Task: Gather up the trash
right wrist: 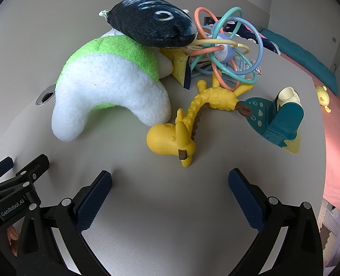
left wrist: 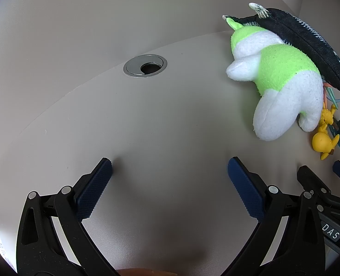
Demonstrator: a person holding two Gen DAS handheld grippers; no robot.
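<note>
A yellow wrapper (right wrist: 179, 65) with a dark torn edge lies wedged between the green-and-white plush (right wrist: 110, 87) and the coloured ring toy (right wrist: 225, 46); more crumpled packaging (right wrist: 240, 65) shows under the rings. My right gripper (right wrist: 170, 181) is open and empty, low over the table in front of the yellow rubber giraffe (right wrist: 170, 138). My left gripper (left wrist: 170, 170) is open and empty over bare table, left of the plush (left wrist: 282, 80). The right gripper's arm shows at the left wrist view's right edge (left wrist: 317, 184).
A dark plush fish (right wrist: 151, 23) lies on top of the green plush. A teal stand with a cream figure (right wrist: 282, 117) sits at the right. A metal cable grommet (left wrist: 145, 65) is set in the grey table (left wrist: 170, 126). A pink bed (right wrist: 335, 138) lies beyond the table's right edge.
</note>
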